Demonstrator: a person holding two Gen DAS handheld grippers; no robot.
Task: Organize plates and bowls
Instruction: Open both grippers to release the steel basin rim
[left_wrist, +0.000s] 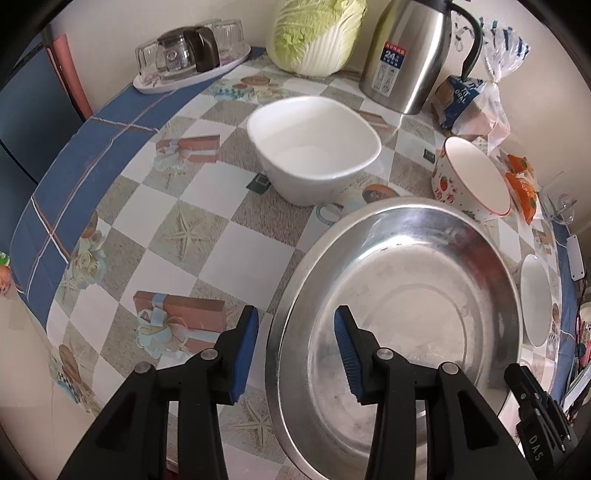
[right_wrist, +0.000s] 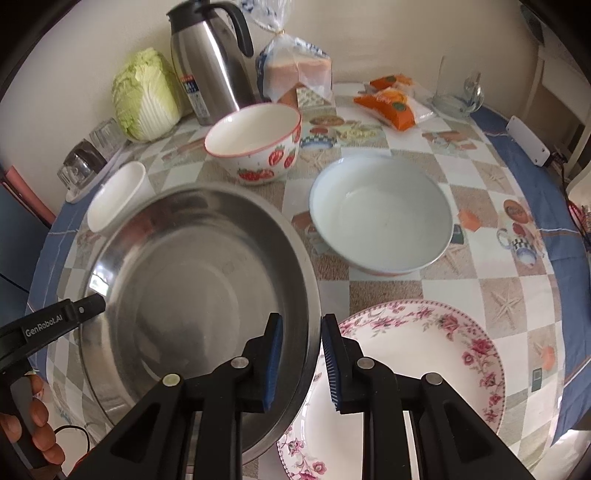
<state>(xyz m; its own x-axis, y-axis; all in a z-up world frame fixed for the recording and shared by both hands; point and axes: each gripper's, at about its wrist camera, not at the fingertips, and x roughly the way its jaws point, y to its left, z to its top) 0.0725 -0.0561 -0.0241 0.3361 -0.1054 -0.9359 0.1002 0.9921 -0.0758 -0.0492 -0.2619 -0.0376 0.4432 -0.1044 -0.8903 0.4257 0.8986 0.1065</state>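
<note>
A wide steel basin sits on the checked tablecloth, and both grippers are at its rim. My left gripper is open and straddles the left rim with wide gaps. My right gripper straddles the right rim of the basin; its jaws stand narrowly apart and look slack. That rim overlaps a floral plate. Beyond stand a white square bowl, a strawberry bowl and a pale blue bowl. A hand holds the left gripper's handle.
Along the wall stand a cabbage, a steel thermos jug, a bread bag and a tray of glasses. Orange packets and a glass mug lie at the back right. The table's blue border curves round.
</note>
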